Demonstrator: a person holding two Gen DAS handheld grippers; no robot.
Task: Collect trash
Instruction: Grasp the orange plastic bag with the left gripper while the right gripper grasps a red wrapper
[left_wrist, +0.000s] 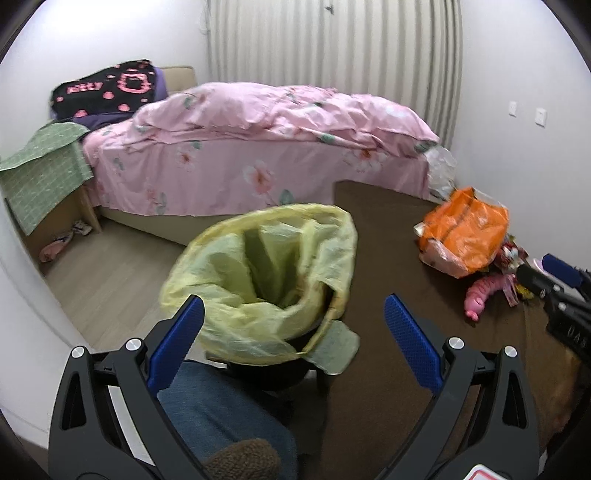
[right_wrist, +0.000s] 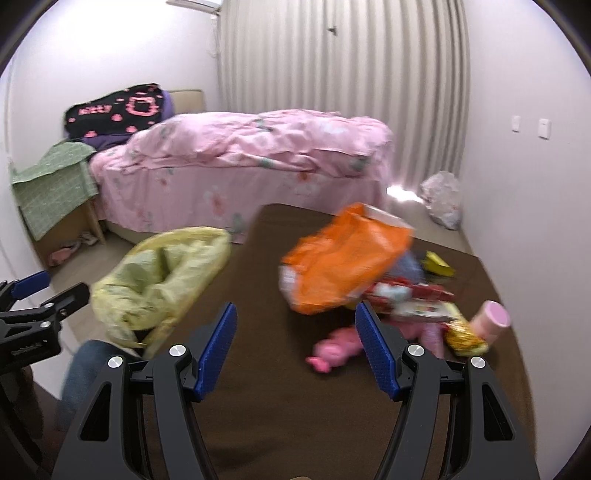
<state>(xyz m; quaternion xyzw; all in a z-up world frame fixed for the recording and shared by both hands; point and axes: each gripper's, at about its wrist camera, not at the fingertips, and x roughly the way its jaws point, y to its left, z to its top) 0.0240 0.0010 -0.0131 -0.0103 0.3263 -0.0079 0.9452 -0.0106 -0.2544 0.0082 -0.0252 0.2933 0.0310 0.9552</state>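
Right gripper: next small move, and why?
Probably ease the right gripper forward and slightly right, toward the orange bag. Its jaws are open and empty, the litter pile lies just ahead on the brown mat, and the orange bag is the nearest big piece. The bin with the yellow liner sits open to the left, by the open left gripper.

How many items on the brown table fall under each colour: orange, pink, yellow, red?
Orange: 1, the orange bag
Pink: 2, the pink plush toy and pink cylinder
Yellow: 2, the yellow box and yellow snack packet
Red: 1, the red package
Total: 6; the pile is blurred and may hide more.
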